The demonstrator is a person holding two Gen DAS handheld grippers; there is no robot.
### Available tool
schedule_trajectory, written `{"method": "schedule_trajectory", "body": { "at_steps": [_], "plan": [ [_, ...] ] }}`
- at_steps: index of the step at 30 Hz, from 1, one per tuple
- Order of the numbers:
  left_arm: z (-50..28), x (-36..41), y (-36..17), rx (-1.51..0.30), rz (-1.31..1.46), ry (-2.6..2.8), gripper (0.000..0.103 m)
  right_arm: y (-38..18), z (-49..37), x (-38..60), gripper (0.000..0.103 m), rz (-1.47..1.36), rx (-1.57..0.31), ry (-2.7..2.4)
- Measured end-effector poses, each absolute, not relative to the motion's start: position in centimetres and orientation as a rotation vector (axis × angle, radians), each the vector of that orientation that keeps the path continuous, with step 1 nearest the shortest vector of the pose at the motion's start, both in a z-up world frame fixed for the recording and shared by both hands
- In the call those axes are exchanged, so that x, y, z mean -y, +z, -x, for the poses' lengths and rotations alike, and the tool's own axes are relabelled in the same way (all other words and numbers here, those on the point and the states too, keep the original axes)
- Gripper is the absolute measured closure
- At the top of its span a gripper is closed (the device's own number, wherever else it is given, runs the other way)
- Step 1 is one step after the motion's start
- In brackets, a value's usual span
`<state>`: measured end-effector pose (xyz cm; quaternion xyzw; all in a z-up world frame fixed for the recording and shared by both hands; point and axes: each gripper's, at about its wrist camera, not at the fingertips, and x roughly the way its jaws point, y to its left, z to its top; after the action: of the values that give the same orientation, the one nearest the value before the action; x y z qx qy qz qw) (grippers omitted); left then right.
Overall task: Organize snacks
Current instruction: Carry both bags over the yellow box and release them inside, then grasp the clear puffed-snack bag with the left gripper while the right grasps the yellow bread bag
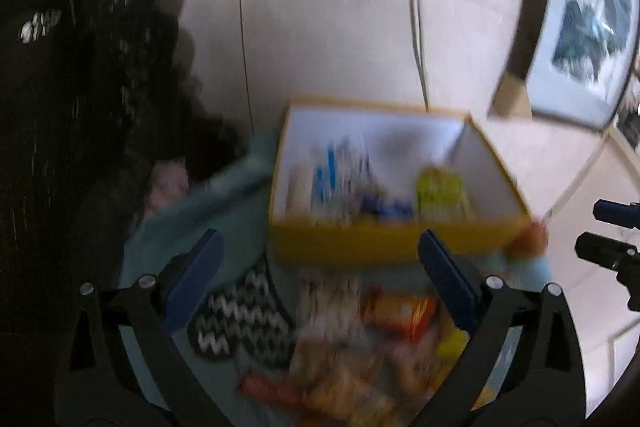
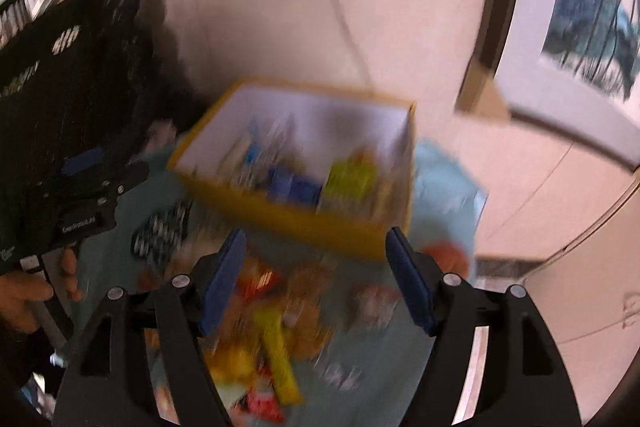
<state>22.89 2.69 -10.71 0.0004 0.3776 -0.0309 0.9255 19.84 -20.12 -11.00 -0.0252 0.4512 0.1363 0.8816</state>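
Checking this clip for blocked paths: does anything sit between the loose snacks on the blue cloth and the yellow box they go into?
Nothing visible does. The snack pile lies just in front of the yellow box, whose top is open. The black-and-white patterned item sits off to the side, clear of that path. Both views are blurred, so small things could be missed.

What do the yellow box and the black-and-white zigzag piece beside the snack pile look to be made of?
The yellow box looks like matte cardboard: thin stiff walls, plain white inside, no gloss. The zigzag piece seems a woven or knitted fabric mat, judging by its chevron texture and soft rounded edge; blur leaves this uncertain.
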Motion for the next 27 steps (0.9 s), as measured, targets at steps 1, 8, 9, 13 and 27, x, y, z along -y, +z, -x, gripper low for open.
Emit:
{"method": "schedule_trajectory", "body": {
  "at_steps": [1, 8, 9, 13, 27],
  "plan": [
    [-22.1, -2.8, -11.7, -0.788, -0.008, -0.062, 0.004, -12.0, -19.1, 19.9, 0.030, 0.050, -0.959, 0.290],
    [-16.8, -3.9, -20.7, -0.990, 0.004, -0.065, 0.004, -19.6, -13.7, 17.1, 0.030, 0.070, -1.097, 0.371],
    [-16.6, -3.9, -21.0, -0.993, 0.003, -0.065, 0.004, -20.3, -13.4, 16.5, 0.030, 0.071, -1.114, 0.378],
    [-16.3, -3.5, -21.6, -0.986, -0.012, -0.060, 0.004, -21.6, -13.1, 15.3, 0.030, 0.050, -1.140, 0.388],
    [-18.0, -1.9, -25.2, -1.013, 0.010, -0.053, 0.004, -24.1, -15.2, 11.6, 0.030, 0.098, -1.100, 0.425]
  ]
}}
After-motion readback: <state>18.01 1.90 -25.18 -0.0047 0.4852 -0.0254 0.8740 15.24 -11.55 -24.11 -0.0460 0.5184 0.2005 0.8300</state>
